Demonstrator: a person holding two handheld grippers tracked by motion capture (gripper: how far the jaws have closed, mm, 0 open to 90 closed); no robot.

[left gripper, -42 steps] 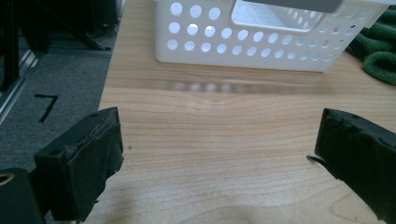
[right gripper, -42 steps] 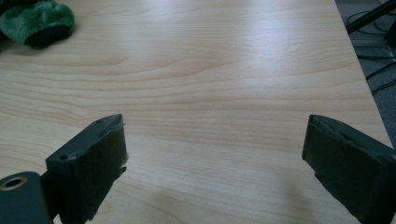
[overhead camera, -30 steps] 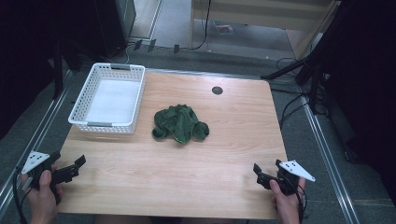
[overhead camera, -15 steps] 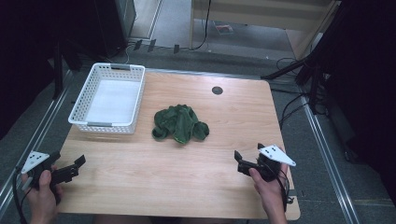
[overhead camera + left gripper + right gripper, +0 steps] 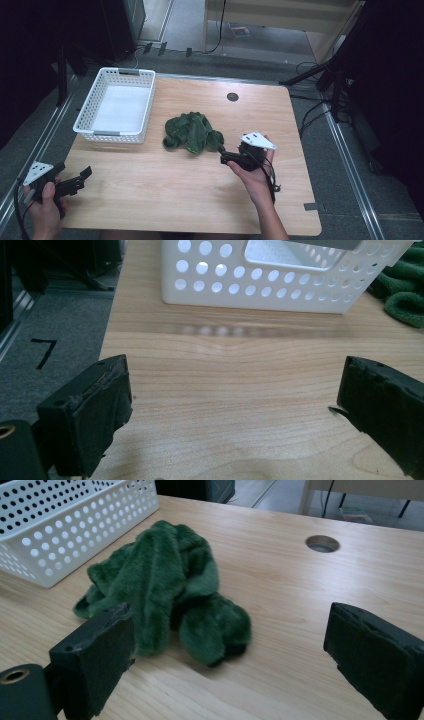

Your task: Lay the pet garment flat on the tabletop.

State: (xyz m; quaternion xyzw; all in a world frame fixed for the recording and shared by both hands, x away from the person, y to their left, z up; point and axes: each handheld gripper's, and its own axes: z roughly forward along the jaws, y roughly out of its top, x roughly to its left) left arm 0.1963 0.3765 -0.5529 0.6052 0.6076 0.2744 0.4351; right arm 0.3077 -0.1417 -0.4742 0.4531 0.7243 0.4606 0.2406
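The green plush cloth (image 5: 193, 132) was found crumpled mid-table, just beside the white basket (image 5: 116, 106). The right gripper (image 5: 226, 157) was held close to it, jaws wide apart (nothing between them); the left gripper (image 5: 82, 176) was likewise spread, near the table's (image 5: 165, 195) corner.

Over the last second the right gripper (image 5: 226, 156), jaws spread wide, has travelled from the near right corner of the light wooden table (image 5: 150, 200) inward and forward, so that it now sits just beside the crumpled green plush cloth (image 5: 192, 132).
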